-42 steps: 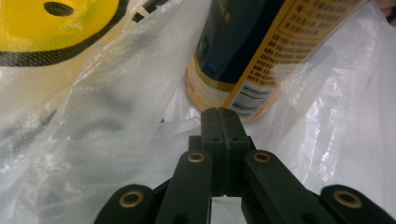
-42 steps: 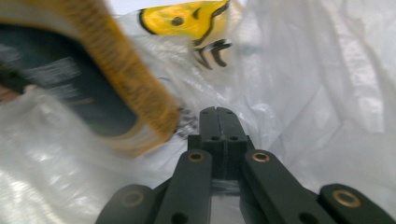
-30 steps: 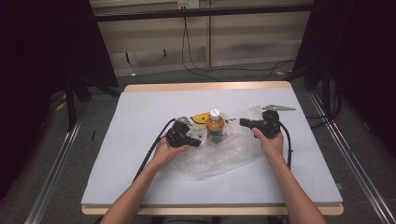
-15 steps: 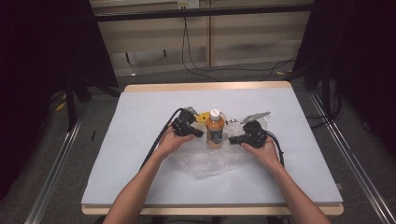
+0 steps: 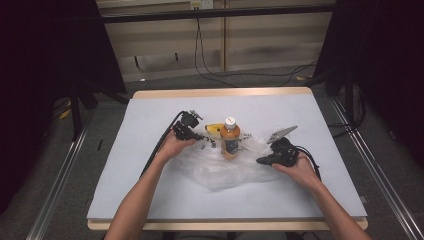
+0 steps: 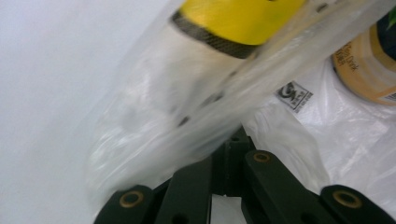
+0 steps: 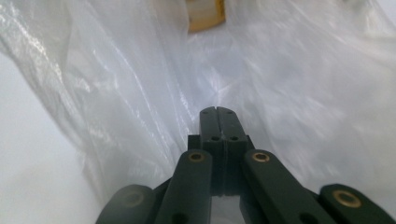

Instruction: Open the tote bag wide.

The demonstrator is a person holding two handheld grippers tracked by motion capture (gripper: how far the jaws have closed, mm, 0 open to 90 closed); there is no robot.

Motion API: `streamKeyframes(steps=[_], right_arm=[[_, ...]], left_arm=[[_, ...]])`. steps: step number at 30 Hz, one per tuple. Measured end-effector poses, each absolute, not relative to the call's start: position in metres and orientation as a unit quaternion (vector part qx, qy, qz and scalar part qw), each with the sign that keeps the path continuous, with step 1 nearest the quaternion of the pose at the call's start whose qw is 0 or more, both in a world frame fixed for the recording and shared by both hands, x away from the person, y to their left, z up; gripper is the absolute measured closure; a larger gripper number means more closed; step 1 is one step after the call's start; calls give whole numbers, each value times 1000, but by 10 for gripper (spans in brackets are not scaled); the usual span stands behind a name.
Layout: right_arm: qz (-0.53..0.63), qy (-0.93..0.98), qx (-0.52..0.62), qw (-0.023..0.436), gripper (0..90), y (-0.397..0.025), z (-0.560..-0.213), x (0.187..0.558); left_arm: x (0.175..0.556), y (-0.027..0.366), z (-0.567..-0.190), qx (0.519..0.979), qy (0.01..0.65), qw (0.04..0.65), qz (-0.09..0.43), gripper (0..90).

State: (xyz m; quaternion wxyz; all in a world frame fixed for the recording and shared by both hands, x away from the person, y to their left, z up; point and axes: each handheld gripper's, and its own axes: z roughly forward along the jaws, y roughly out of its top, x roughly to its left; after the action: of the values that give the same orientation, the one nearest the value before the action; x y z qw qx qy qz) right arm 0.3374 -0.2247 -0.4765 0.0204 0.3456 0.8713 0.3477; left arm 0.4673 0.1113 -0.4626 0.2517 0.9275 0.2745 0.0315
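Left of the bottle (image 5: 230,138), the left tongs (image 5: 199,136) are closed, pinching the plastic bag (image 5: 227,169) at its edge. The bottle stands upright mid-counter (image 5: 150,195) on the bag. To its right, the right tongs (image 5: 260,161) are closed on the bag's right edge.

Overhead view; two close gripper views

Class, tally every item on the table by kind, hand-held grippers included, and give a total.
Clear plastic bag: 1
Bottle of orange drink with a white cap: 1
Yellow item behind the bottle, partly hidden: 1
Hand-held grippers: 2, left gripper and right gripper
Total: 5
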Motion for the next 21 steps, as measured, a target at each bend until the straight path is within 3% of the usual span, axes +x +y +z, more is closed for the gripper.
streamKeyframes(steps=[6, 9, 15, 21], right_arm=[[335, 880, 336, 18, 900, -243, -473, 318], [333, 881, 336, 20, 900, -250, -473, 313], [348, 873, 340, 23, 900, -240, -467, 315], [373, 865, 333, 43, 900, -225, -444, 326]], left_arm=[[466, 115, -461, 930, 276, 240, 44, 900], [463, 116, -464, 915, 303, 264, 43, 900], [454, 116, -453, 911, 263, 316, 20, 900], [437, 110, -428, 915, 231, 327, 51, 900]])
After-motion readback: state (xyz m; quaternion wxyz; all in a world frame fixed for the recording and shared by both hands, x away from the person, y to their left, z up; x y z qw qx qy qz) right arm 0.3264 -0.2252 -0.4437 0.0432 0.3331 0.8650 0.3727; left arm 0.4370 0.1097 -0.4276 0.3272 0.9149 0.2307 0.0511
